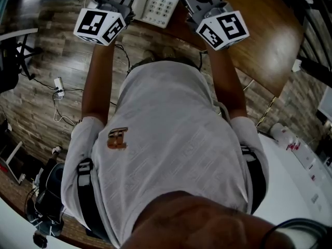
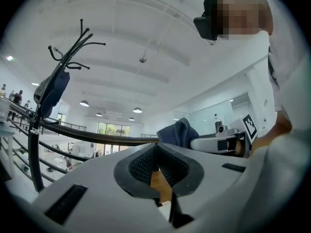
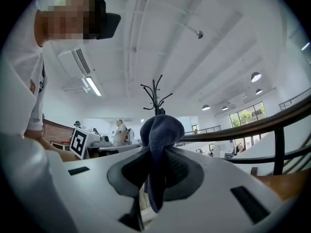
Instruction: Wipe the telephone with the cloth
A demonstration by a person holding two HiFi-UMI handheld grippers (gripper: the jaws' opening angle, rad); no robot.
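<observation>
The white telephone (image 1: 158, 7) lies on the brown wooden table (image 1: 259, 40) at the top of the head view, between the two grippers. The marker cubes of my left gripper (image 1: 101, 26) and right gripper (image 1: 223, 30) show there; the jaw tips are cut off by the frame edge. In the left gripper view my left gripper (image 2: 156, 147) is shut with nothing between its pads. My right gripper (image 3: 156, 149) is shut on a dark blue cloth (image 3: 159, 130), which bunches above the jaws and hangs below them. The cloth (image 2: 177, 131) also shows from the left gripper view.
Both gripper cameras tilt up toward the ceiling. A black coat stand (image 2: 51, 91) and a curved dark railing (image 2: 97, 136) stand nearby. Cables and a power strip (image 1: 58, 87) lie on the wood floor at left. A white table (image 1: 295, 185) is at lower right. People (image 3: 119, 132) stand far off.
</observation>
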